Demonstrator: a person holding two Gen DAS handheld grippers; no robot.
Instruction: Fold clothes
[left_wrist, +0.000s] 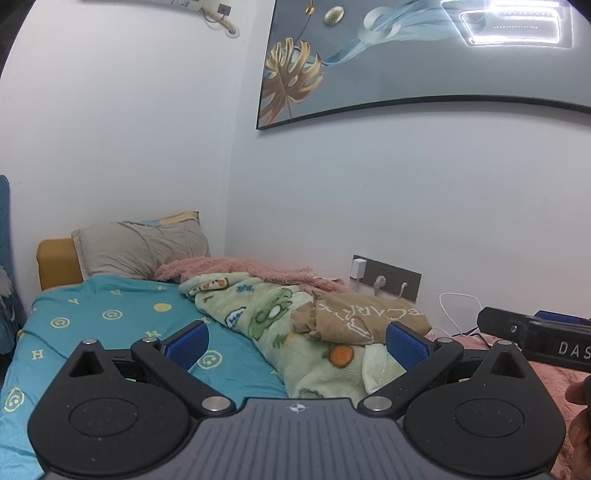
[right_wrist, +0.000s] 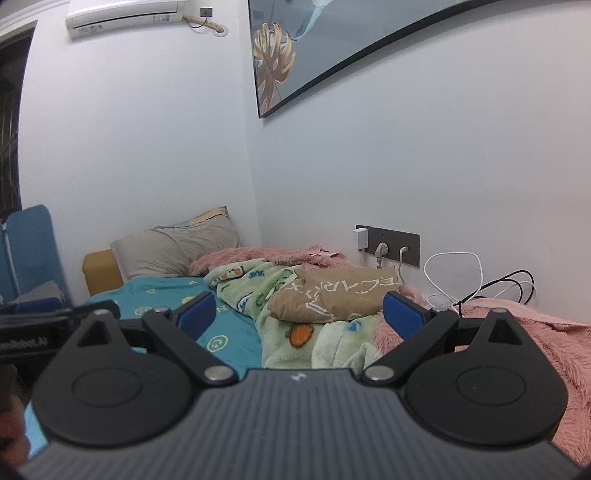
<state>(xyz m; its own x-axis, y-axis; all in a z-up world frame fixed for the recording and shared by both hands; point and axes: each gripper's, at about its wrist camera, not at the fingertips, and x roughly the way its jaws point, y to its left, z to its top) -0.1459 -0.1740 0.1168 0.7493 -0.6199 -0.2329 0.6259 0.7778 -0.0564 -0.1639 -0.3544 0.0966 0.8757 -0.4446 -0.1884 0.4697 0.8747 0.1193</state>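
Observation:
A folded tan garment (left_wrist: 364, 321) (right_wrist: 332, 297) with white lettering lies on a green cartoon-print blanket (left_wrist: 280, 332) (right_wrist: 280, 325) in the middle of the bed. My left gripper (left_wrist: 297, 347) is open and empty, held above the bed short of the blanket. Its blue pads (left_wrist: 186, 345) stand wide apart. My right gripper (right_wrist: 299, 314) is likewise open with nothing between its blue pads (right_wrist: 404, 314), facing the tan garment from a short distance. In the left wrist view the right gripper's black body (left_wrist: 535, 338) shows at the right edge.
The bed has a teal smiley-print sheet (left_wrist: 110, 325) (right_wrist: 162, 295), a grey pillow (left_wrist: 140, 249) (right_wrist: 177, 245) and a pink fluffy blanket (left_wrist: 240, 267) (right_wrist: 535, 339). A wall socket strip (left_wrist: 388, 280) (right_wrist: 388, 243) with plugs and cables (right_wrist: 480, 280) sits right behind the bed. A hand (left_wrist: 580, 424) shows at right.

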